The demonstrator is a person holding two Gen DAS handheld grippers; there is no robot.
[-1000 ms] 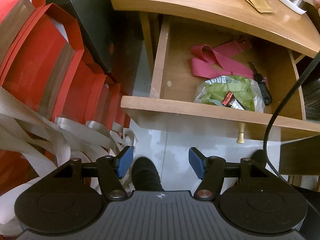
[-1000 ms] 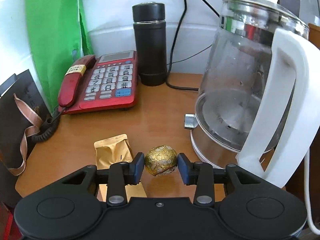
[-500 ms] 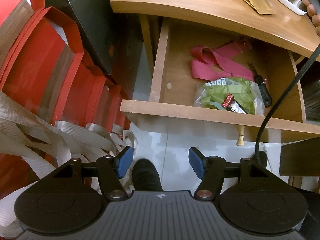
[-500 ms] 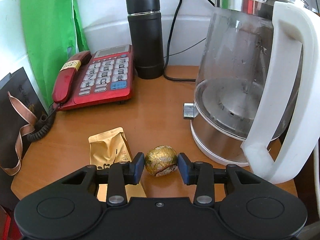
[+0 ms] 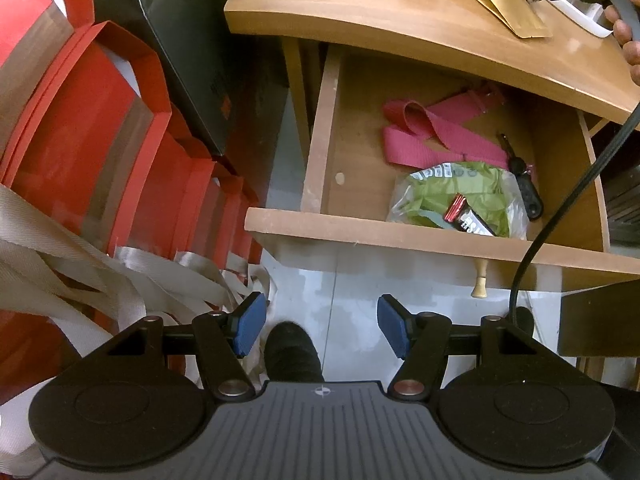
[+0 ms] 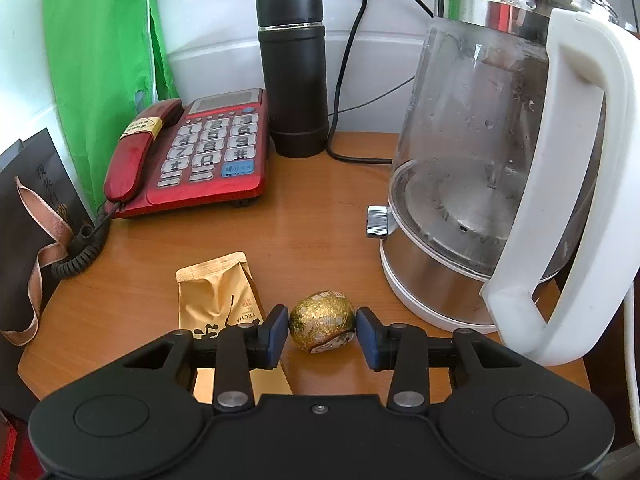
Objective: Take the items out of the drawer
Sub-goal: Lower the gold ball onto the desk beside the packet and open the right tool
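The wooden drawer (image 5: 400, 232) stands pulled open under the tabletop. Inside lie a pink strap (image 5: 432, 140), a clear bag with green contents (image 5: 452, 192), a small red and black packet (image 5: 468, 218) and black keys (image 5: 524, 184). My left gripper (image 5: 320, 324) is open and empty, hanging above the floor in front of the drawer. My right gripper (image 6: 322, 330) is over the tabletop with a gold foil ball (image 6: 322, 320) between its pads; small gaps show on both sides and the ball rests on the table. A gold pouch (image 6: 224, 300) lies beside it.
On the table (image 6: 320, 220) stand a glass kettle (image 6: 500, 160), a red telephone (image 6: 192, 156) and a black flask (image 6: 294, 72). Red bags with beige straps (image 5: 100, 160) fill the floor left of the drawer. A black cable (image 5: 560, 200) hangs across the drawer's right side.
My right gripper has lowered the gold foil ball onto the table and its pads have parted slightly from it. The left gripper has barely moved.
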